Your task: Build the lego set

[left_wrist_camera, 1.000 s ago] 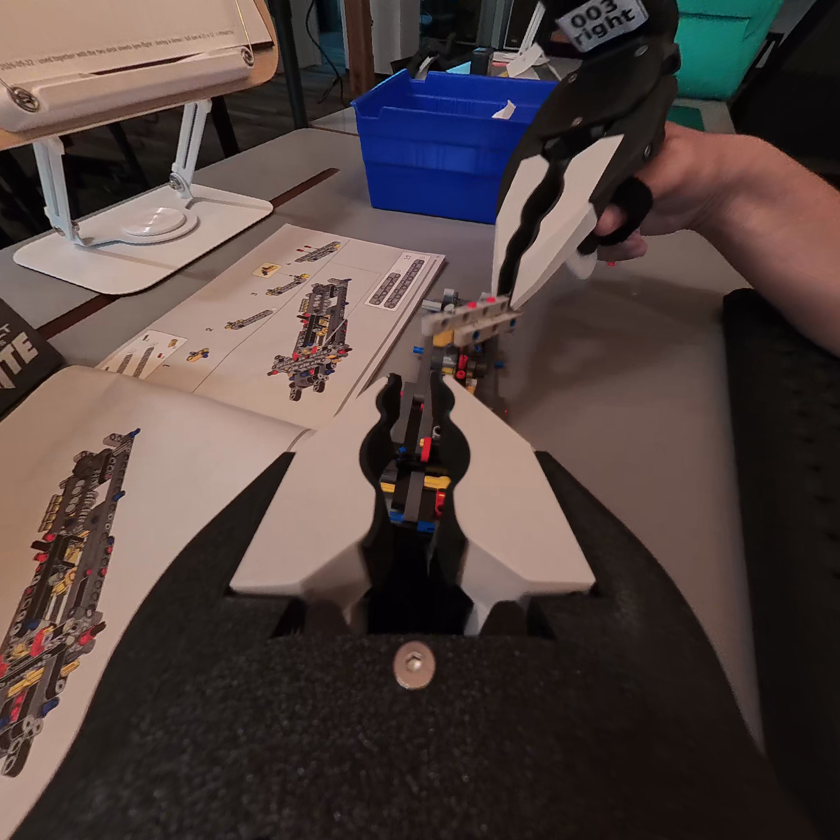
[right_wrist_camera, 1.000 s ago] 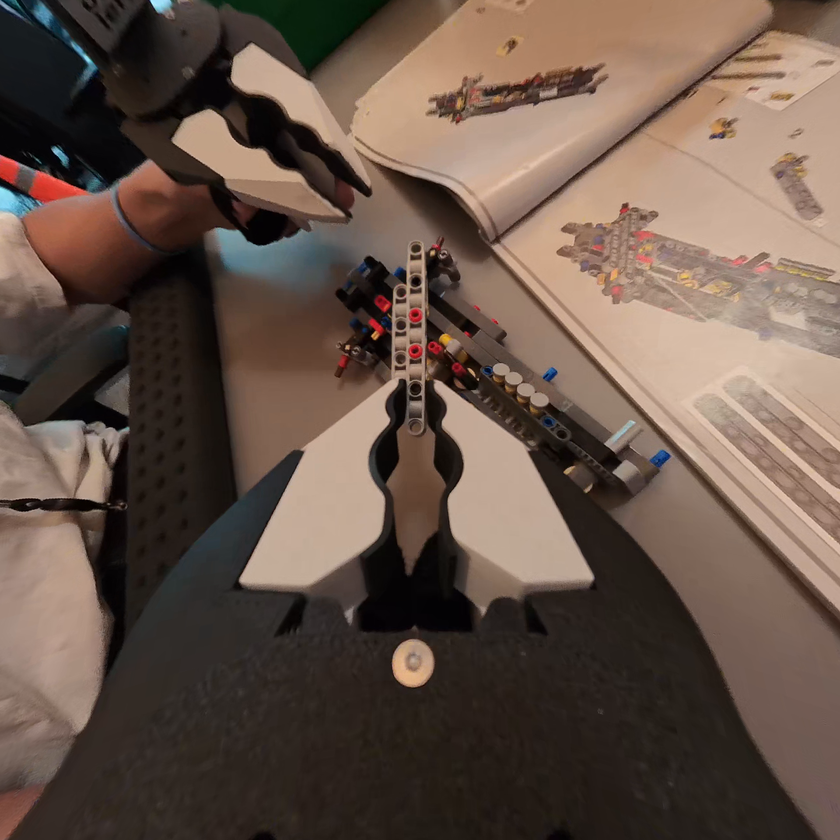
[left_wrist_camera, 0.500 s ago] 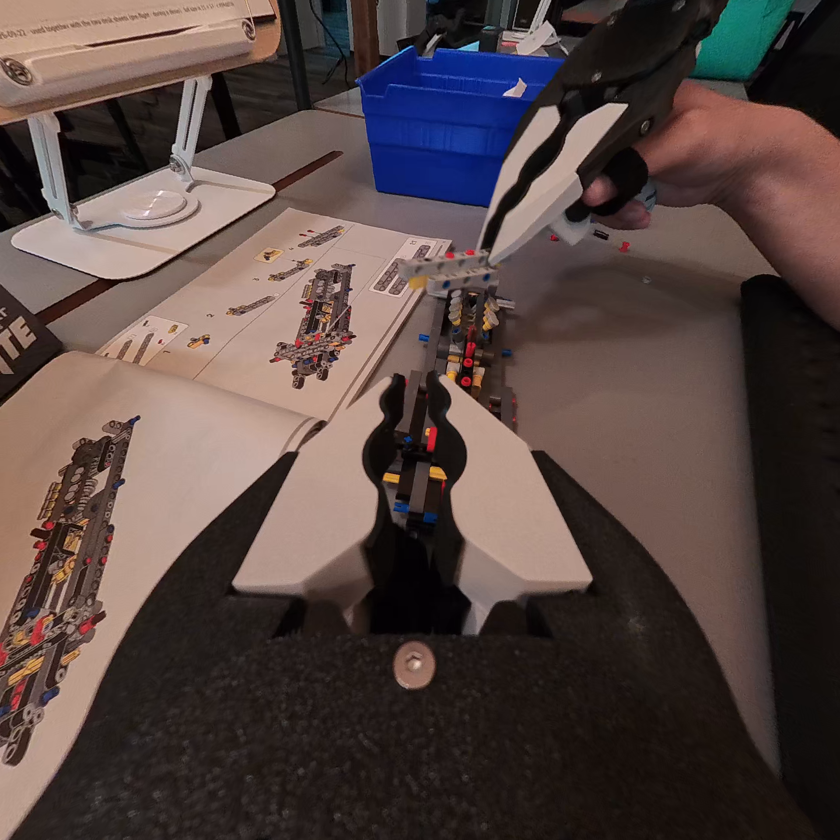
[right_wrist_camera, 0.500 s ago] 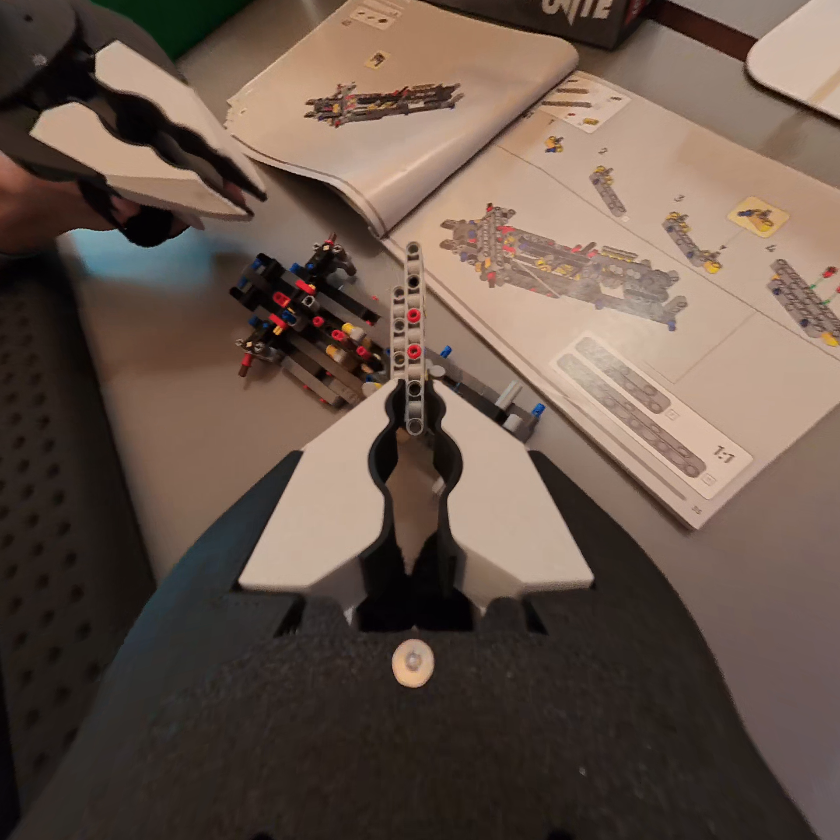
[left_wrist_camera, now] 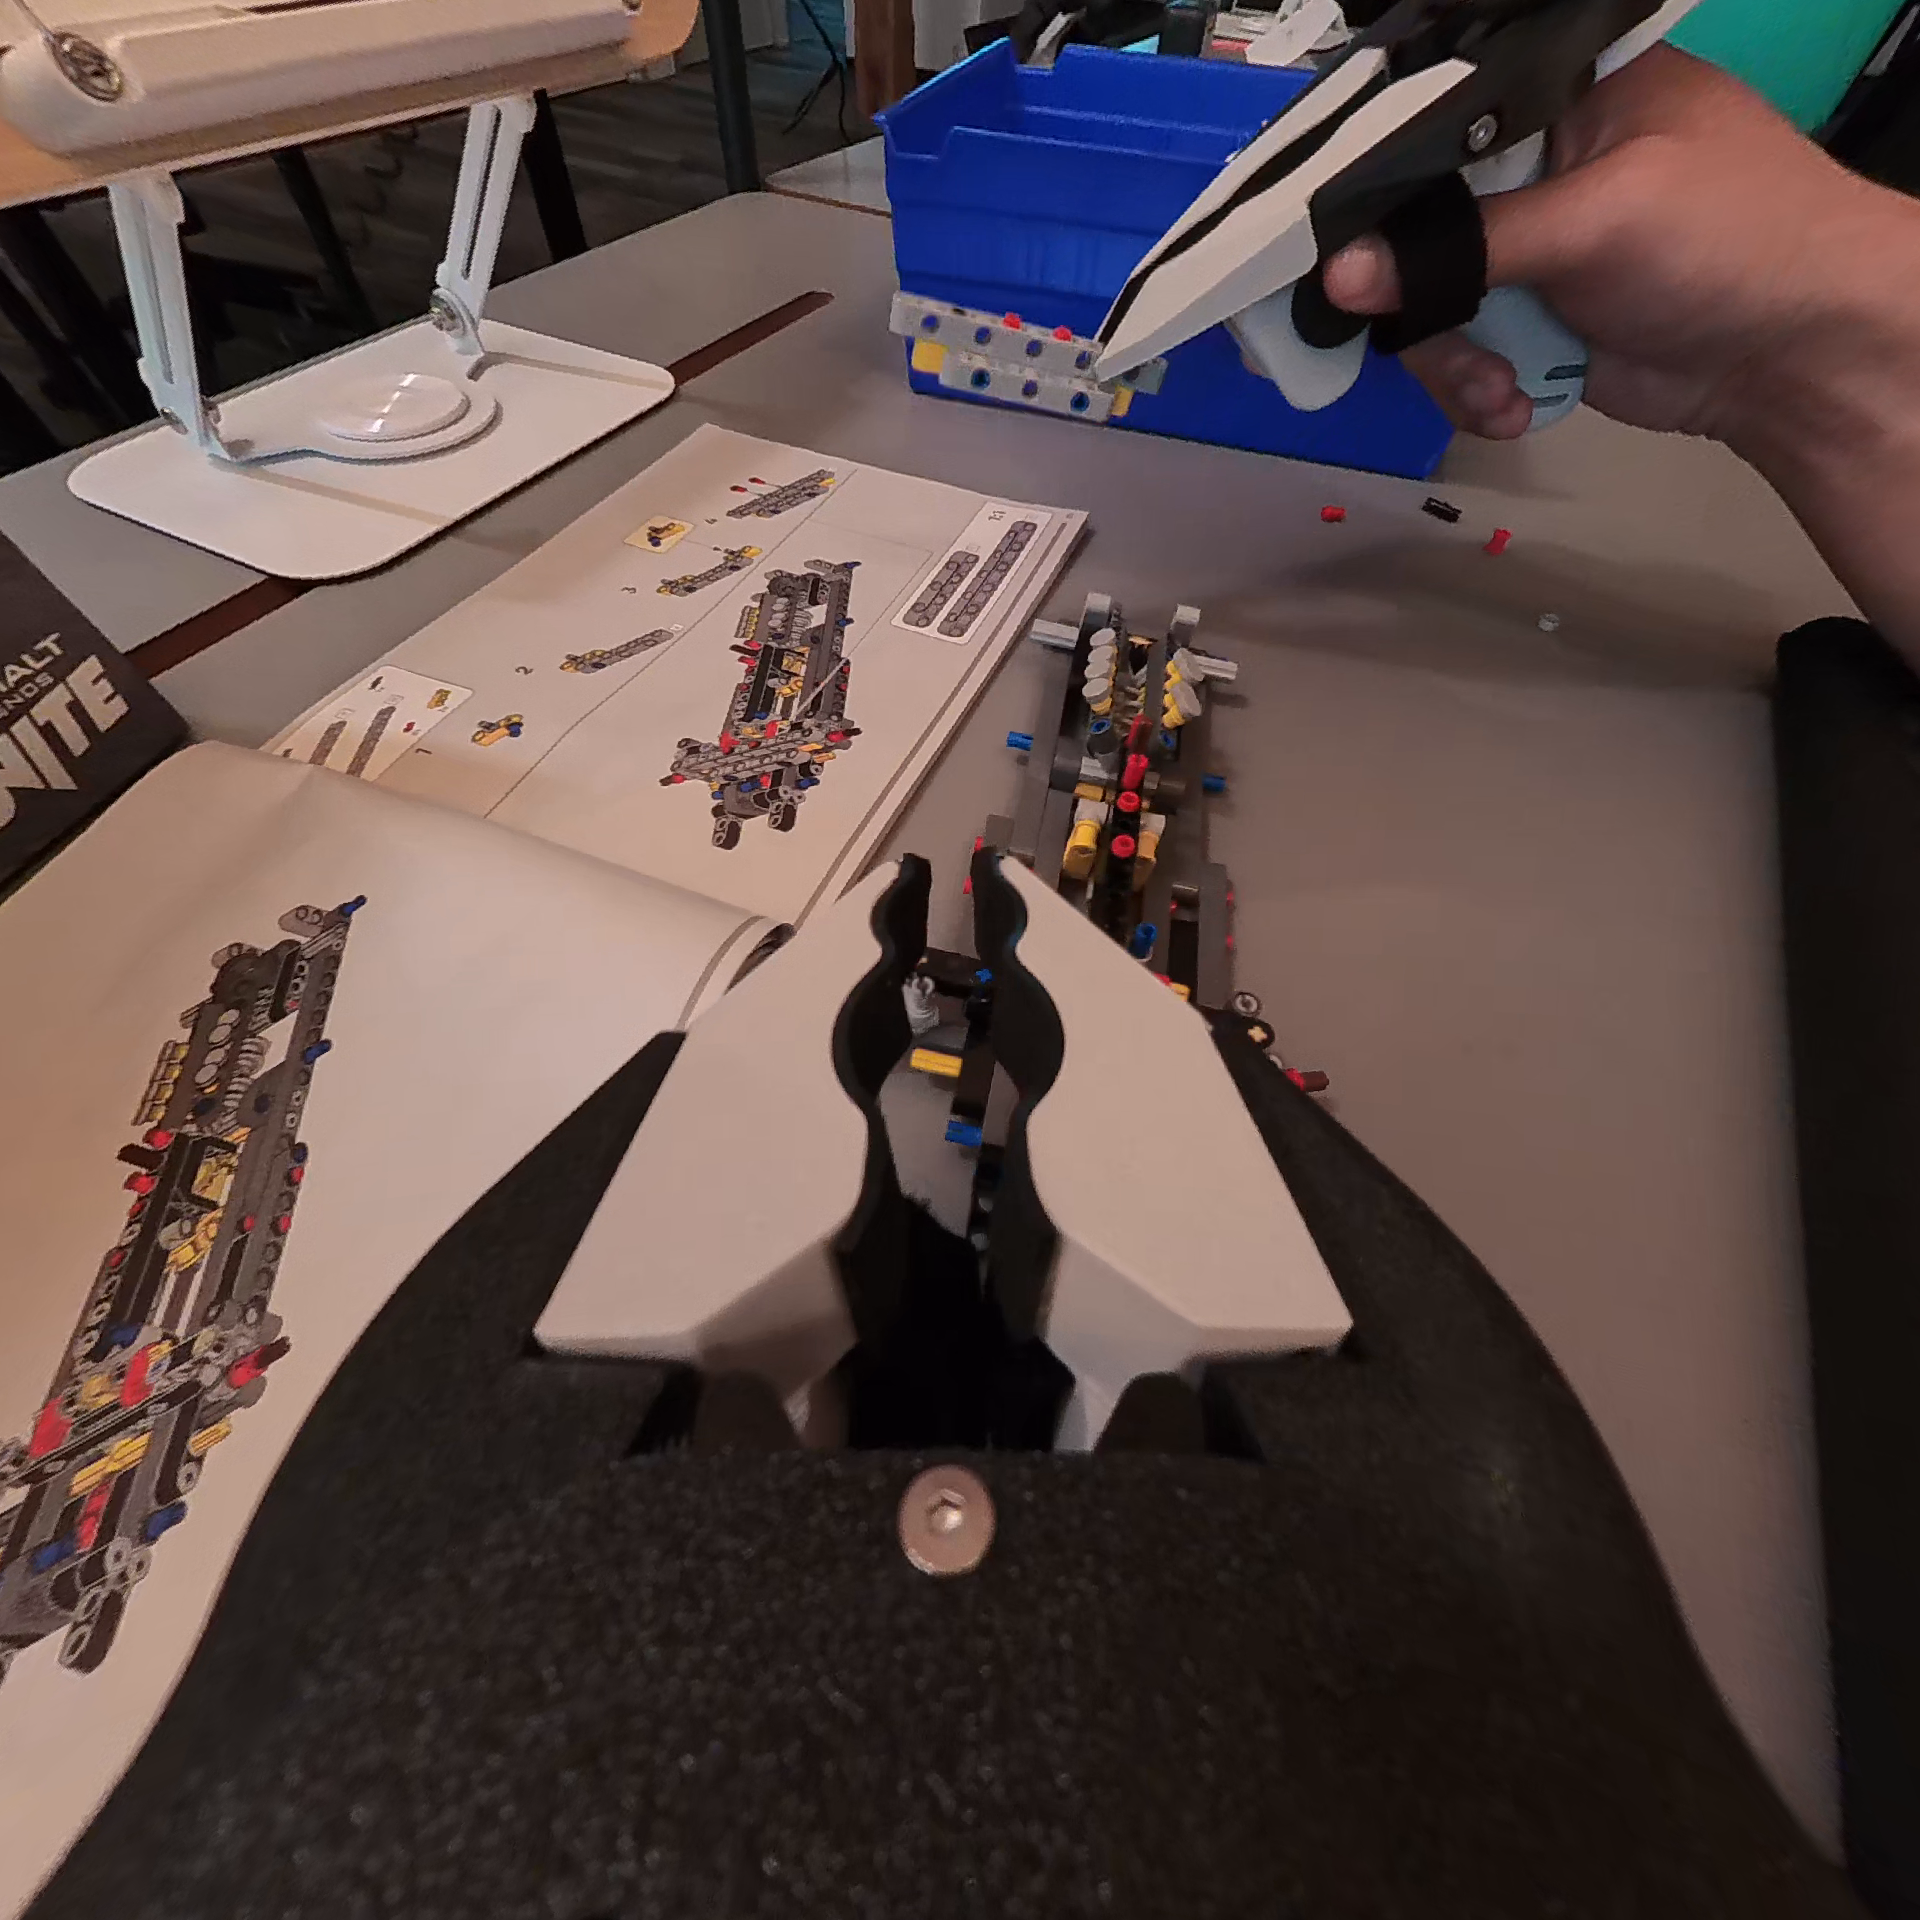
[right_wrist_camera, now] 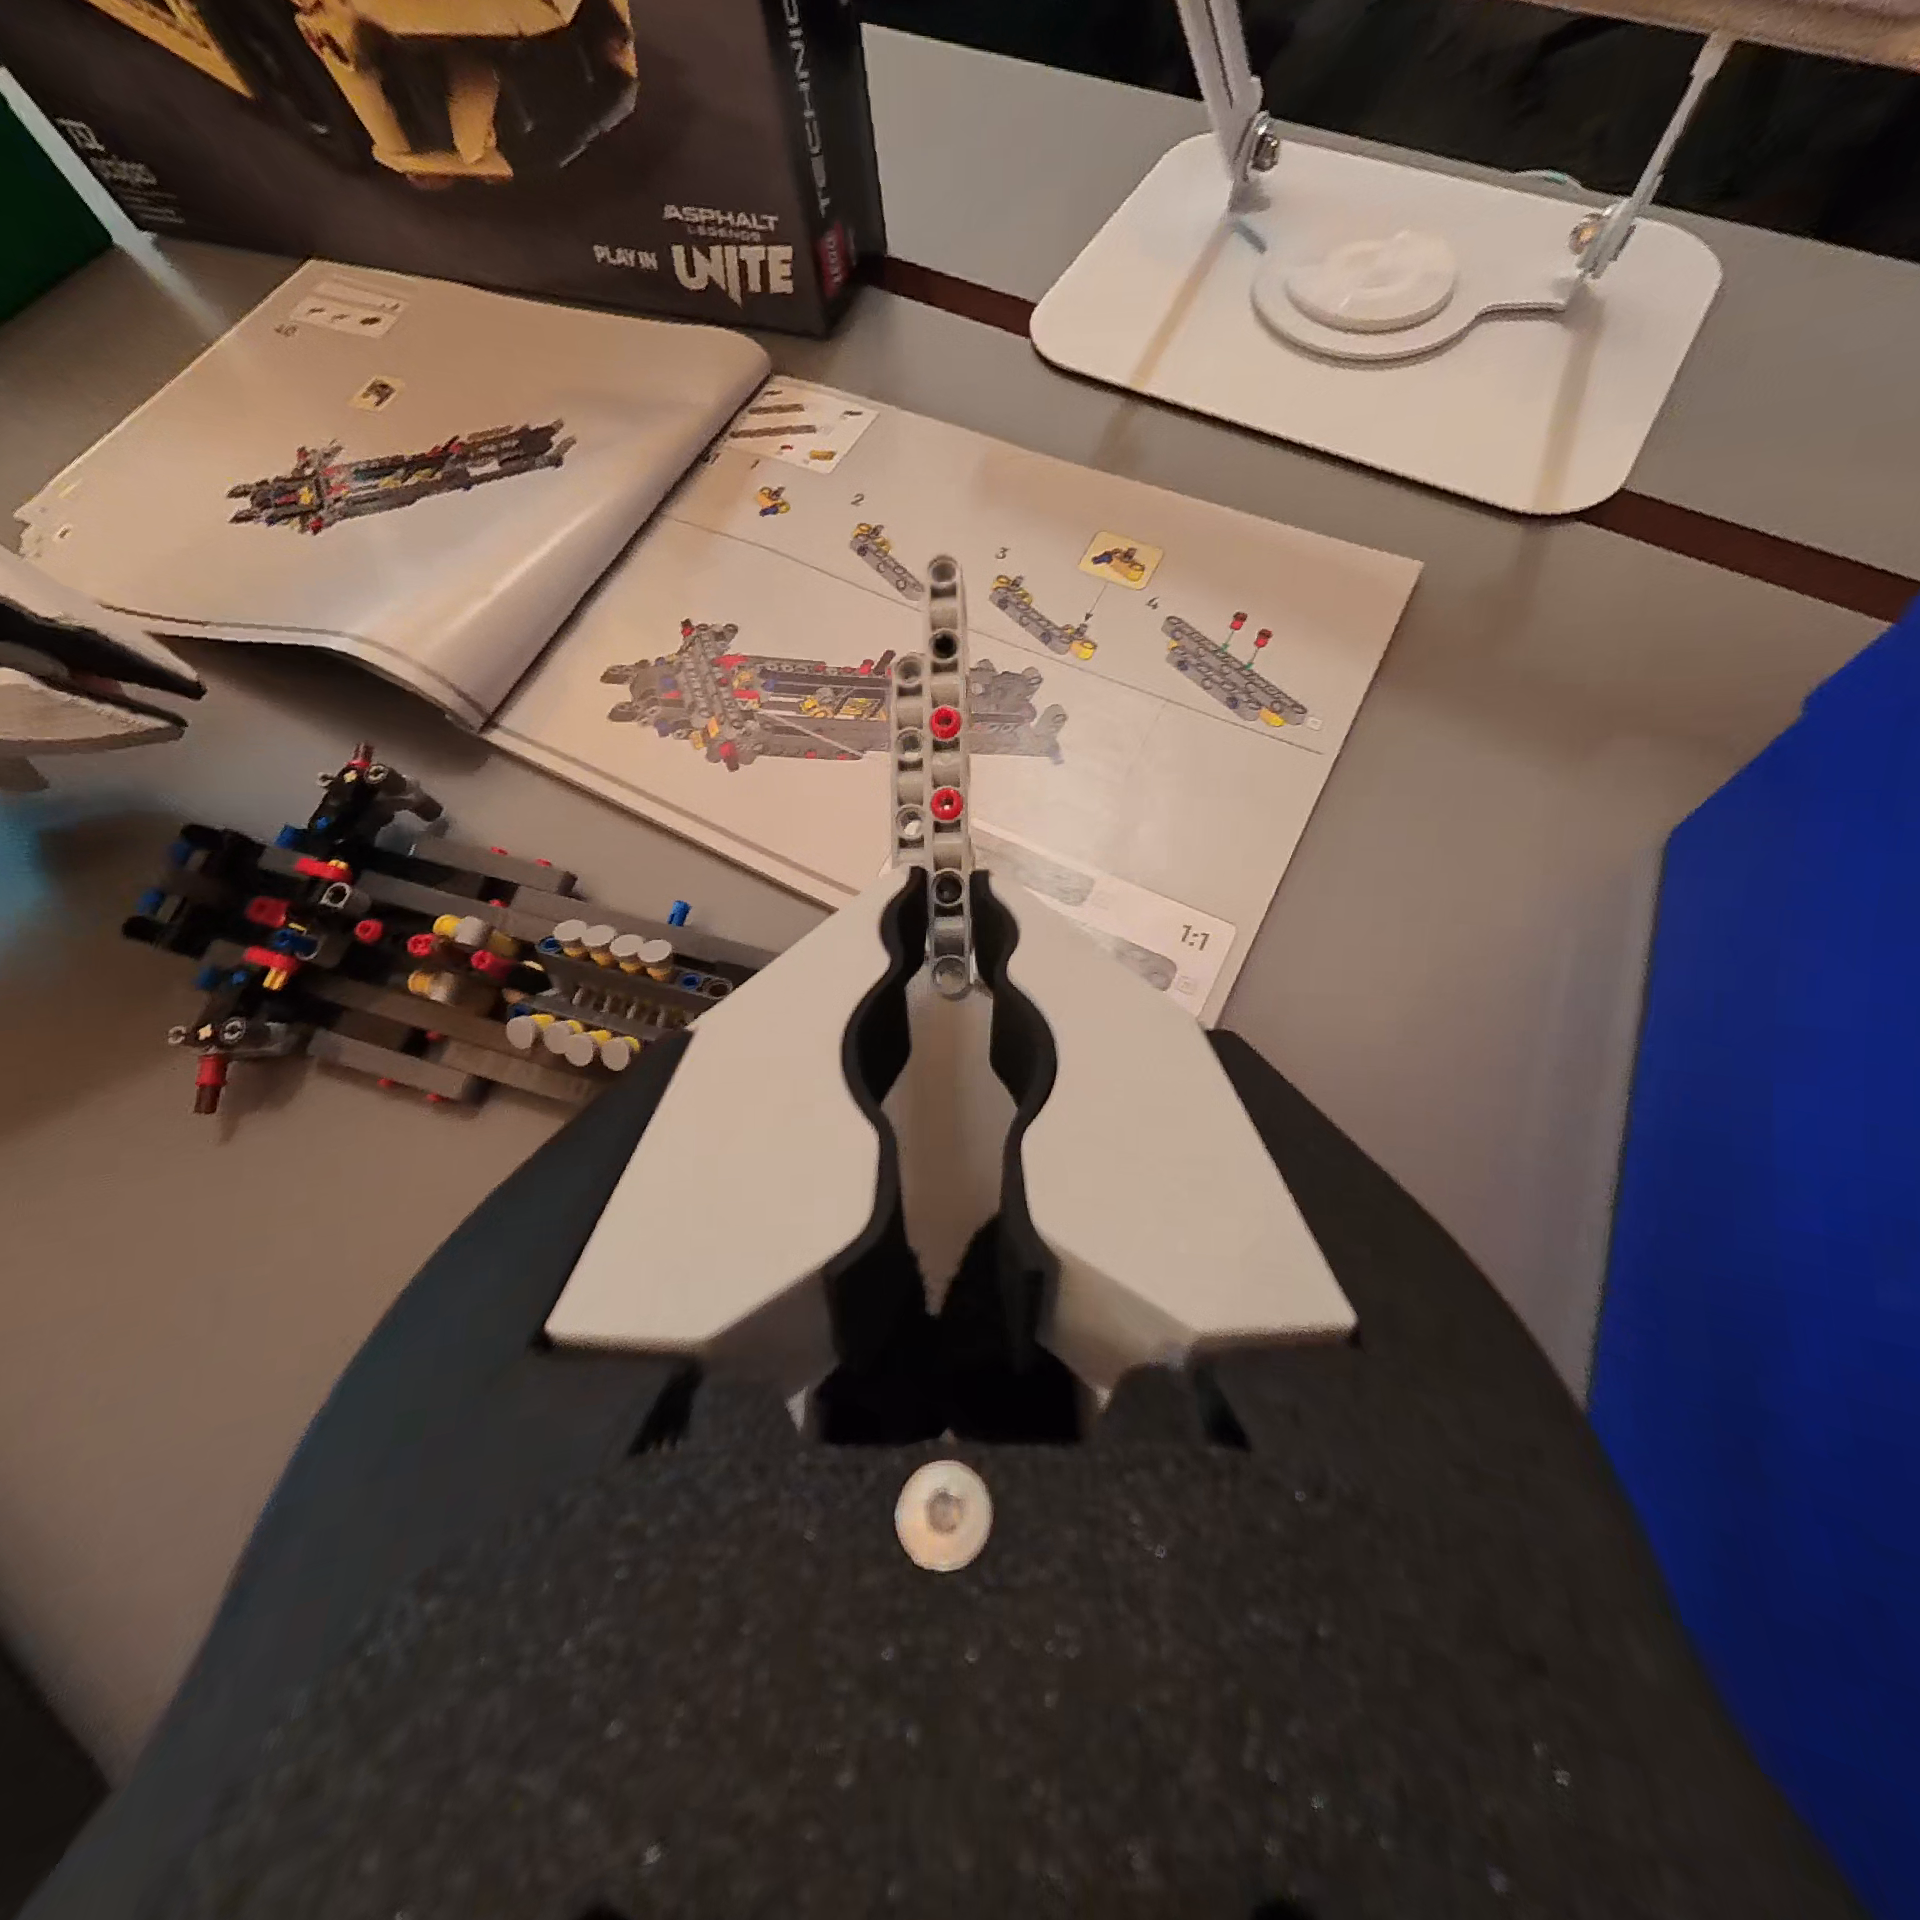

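A long dark Lego chassis (left_wrist_camera: 1132,790) with red, yellow and blue pins lies flat on the grey table; it also shows in the right wrist view (right_wrist_camera: 416,966). My right gripper (right_wrist_camera: 945,894) is shut on the end of a grey beam assembly (right_wrist_camera: 935,727) with red pins. It holds it in the air in front of the blue bin (left_wrist_camera: 1039,208), away from the chassis. In the left wrist view the beam assembly (left_wrist_camera: 997,353) sticks out leftward from the right gripper (left_wrist_camera: 1112,353). My left gripper (left_wrist_camera: 945,873) hovers over the chassis's near end, shut and empty.
An open instruction booklet (left_wrist_camera: 623,675) lies left of the chassis. A white stand (left_wrist_camera: 395,436) is at the back left and the set's dark box (right_wrist_camera: 520,156) is beside it. Loose small pins (left_wrist_camera: 1496,540) lie near the bin. A black foam pad (left_wrist_camera: 1849,935) lines the right edge. Left tips to right tips: about 20 cm.
My right gripper has lifted the grey beam assembly up off the chassis and carried it back toward the blue bin. My left gripper's fingers have drawn closer together.
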Available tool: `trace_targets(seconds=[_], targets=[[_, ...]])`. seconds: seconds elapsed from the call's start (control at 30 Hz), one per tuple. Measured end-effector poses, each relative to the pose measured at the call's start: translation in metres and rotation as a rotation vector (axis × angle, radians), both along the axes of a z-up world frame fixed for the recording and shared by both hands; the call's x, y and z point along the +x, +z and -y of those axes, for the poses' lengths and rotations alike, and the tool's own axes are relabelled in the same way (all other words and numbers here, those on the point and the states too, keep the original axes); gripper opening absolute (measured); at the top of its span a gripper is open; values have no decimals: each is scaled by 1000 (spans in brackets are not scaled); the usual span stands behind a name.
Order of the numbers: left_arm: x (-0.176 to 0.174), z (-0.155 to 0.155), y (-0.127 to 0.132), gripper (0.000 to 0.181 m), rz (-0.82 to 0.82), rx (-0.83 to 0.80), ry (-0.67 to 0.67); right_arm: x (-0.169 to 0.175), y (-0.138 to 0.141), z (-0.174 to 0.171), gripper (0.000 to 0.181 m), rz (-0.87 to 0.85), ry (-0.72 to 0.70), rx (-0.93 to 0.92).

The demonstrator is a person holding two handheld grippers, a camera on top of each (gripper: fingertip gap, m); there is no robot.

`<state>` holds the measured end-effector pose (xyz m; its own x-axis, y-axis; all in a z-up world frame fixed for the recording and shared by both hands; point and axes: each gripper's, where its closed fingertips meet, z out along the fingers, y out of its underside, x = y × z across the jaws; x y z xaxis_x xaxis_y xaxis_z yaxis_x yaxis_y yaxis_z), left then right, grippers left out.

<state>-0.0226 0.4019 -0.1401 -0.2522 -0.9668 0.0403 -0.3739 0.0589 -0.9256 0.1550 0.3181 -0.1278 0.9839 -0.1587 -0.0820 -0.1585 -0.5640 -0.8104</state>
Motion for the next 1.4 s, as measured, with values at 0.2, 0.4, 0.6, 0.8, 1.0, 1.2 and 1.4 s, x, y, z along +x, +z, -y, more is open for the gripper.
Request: trace_targets(seconds=[0.2,0.4,0.6,0.8,1.0,1.2,1.4], targets=[[0,-5,-1,6,-6,7,16,-2,7,-2,6,-13,3,42],[-1,-10,-4,6,-32,19,30,-6,7,-4,6,-9,20,39],[-44,-2,-19,20,-272,-78,-198,-9,8,-5,6,-7,32,39],[-54,15,-33,30,-299,26,-296,-14,6,-8,7,13,51,27],[-57,25,-41,26,-323,44,-341,-14,4,-7,6,20,59,17],[-62,37,-42,13,-335,46,-392,-14,3,-7,7,22,59,14],[-66,62,-43,12,-335,23,-482,-16,1,-7,7,26,65,3]])
